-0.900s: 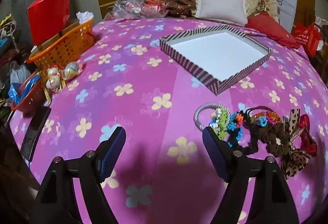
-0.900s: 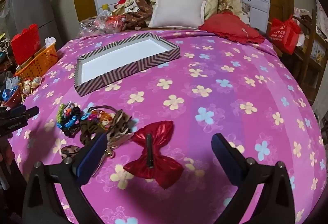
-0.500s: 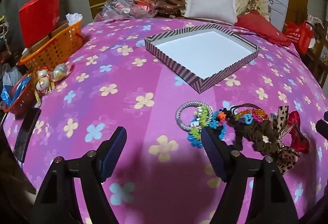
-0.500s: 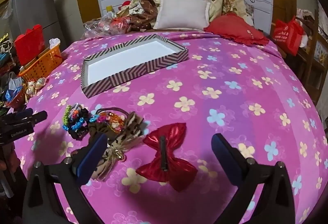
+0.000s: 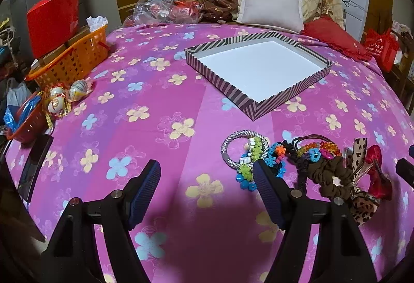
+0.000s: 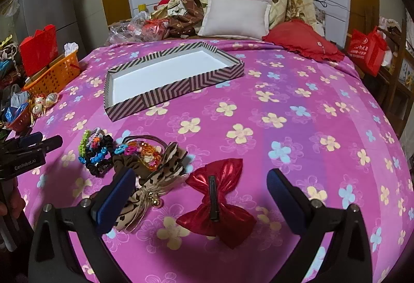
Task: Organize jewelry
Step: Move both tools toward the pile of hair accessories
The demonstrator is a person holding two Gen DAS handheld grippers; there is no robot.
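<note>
**Ana:** The left gripper (image 5: pixel 207 174) hung above the pink flowered bedspread (image 5: pixel 160 91), jaws spread wide with nothing between them. Its right jaw sat just in front of the pile of bead bracelets and hair ties (image 5: pixel 261 153).

**Ben:** And the right gripper (image 6: pixel 201 187) stood released too, jaws wide apart over the shiny red fabric bow with a black clip (image 6: pixel 214 200). The bow lay flat on the bed, framed by the two pads, neither one touching it.

**Ana:** Just left of it lay the leopard-print ribbon bow (image 6: pixel 155 179), touching a brown scrunchie (image 6: pixel 126 161), with the grey braided bangle (image 5: pixel 234 146) at the pile's far left.

**Ben:** The shallow striped cardboard tray with a white bottom (image 6: pixel 181 89) lay farther up the bed, well apart from the pile. An orange plastic basket (image 5: pixel 75 58) sat at the bed's left edge.
</note>
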